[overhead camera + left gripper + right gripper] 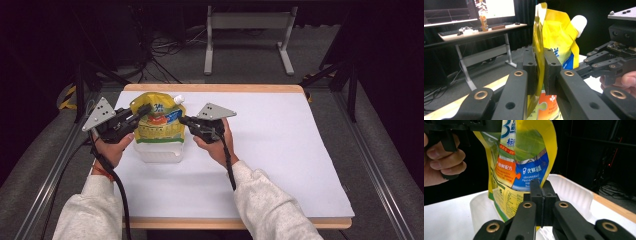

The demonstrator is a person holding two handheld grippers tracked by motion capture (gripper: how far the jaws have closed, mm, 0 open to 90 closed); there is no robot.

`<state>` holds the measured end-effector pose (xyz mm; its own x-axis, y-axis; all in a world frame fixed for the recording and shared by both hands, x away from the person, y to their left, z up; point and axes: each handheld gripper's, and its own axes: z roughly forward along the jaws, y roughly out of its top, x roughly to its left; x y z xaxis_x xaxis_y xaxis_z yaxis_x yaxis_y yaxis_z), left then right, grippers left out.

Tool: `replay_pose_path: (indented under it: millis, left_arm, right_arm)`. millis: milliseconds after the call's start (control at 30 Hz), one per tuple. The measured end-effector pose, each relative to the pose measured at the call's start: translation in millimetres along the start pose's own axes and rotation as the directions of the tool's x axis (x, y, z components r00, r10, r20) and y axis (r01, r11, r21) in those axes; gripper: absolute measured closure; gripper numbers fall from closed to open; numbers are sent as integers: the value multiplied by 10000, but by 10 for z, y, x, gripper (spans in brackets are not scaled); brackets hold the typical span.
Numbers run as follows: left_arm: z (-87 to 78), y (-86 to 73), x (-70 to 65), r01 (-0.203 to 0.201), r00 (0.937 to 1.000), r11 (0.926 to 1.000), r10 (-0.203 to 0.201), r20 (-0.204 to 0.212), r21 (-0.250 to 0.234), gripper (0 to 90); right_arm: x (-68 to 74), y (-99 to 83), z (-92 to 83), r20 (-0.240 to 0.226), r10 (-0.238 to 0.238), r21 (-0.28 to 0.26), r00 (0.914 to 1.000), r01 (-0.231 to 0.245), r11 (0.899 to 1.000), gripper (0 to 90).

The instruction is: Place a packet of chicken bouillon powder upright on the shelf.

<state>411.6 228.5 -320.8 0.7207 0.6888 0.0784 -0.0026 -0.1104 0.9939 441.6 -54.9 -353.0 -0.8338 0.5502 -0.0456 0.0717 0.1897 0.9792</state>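
Observation:
A yellow refill pouch [159, 120] with a white spout cap [178, 100] stands upright in a clear plastic tub [159, 151] on the white table. My left gripper [145, 111] is shut on the pouch's upper left edge; in the left gripper view its jaws pinch the yellow film [554, 37] at the left gripper's tips [539, 57]. My right gripper [184, 120] is shut on the pouch's right edge by the blue label. In the right gripper view its jaws [541, 187] are pressed together against the pouch [524, 152], above the tub [571, 192].
The white-covered table [280, 150] has a wooden rim and open room to the right and front. A metal stand [247, 22] and cables lie on the floor beyond. A desk [474, 33] with a monitor stands farther off.

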Motion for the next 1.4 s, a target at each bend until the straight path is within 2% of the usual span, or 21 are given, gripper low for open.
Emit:
replay_pose_path:
  millis: [100, 200, 367, 467, 600, 667, 733, 833, 933, 1033, 1067, 1233, 1400]
  left_arm:
    - [9, -2, 2, -98, 10000, 9998, 98, 17, 155, 826]
    - [-2, -78, -15, -129, 9999, 9996, 128, 75, 238, 826]
    - [-49, -153, -49, -143, 9991, 9997, 151, 408, -187, 826]
    - [-83, -194, -31, 111, 9974, 9995, -91, 717, -287, 827]
    - [-80, -177, -77, -184, 9969, 9997, 196, 757, -162, 838]
    - [-49, -144, -118, -524, 9962, 9986, 526, 694, -40, 834]
    - [-18, -125, -159, -690, 9938, 9976, 685, 871, 25, 833]
    - [36, -99, -185, -803, 9930, 9968, 799, 866, 10, 832]
    - [66, -81, -176, -746, 9930, 9971, 730, 929, 137, 822]
    - [81, -108, -190, -900, 9917, 9954, 864, 955, 336, 821]
    - [103, -176, -176, -894, 9921, 9923, 813, 951, 852, 821]
    - [76, -277, -163, -898, 9932, 9898, 807, 836, 1104, 836]
    - [29, -293, -149, -945, 9940, 9848, 853, 684, 1460, 841]
  right_arm:
    - [-29, -9, -7, -86, 72, -56, 9999, -73, 10000, 900]
    - [-24, -71, 14, -175, 112, 67, 9998, -111, 9999, 900]
    - [-18, -143, 16, -286, 147, -60, 9995, -149, 9999, 900]
    - [2, -154, 1, -338, -69, -117, 9994, 65, 9999, 900]
    - [21, -195, -19, -277, -73, -293, 9996, 64, 9996, 900]
    - [9, -239, -45, -397, 120, -487, 9991, -139, 9987, 900]
    - [-20, -282, -60, -408, 371, -543, 9985, -393, 9978, 900]
    - [-38, -358, -58, -371, 573, -605, 9977, -595, 9964, 900]
    - [-60, -364, -39, -314, 601, -626, 9977, -620, 9961, 900]
    - [-59, -391, -33, -288, 590, -543, 9978, -605, 9967, 900]
    - [-48, -459, -2, -121, 225, -37, 9997, -225, 9997, 900]
    - [-32, -537, 33, -197, 343, 289, 9992, -337, 9990, 900]
    - [-1, -519, 63, -200, 95, 572, 9998, -83, 9983, 900]
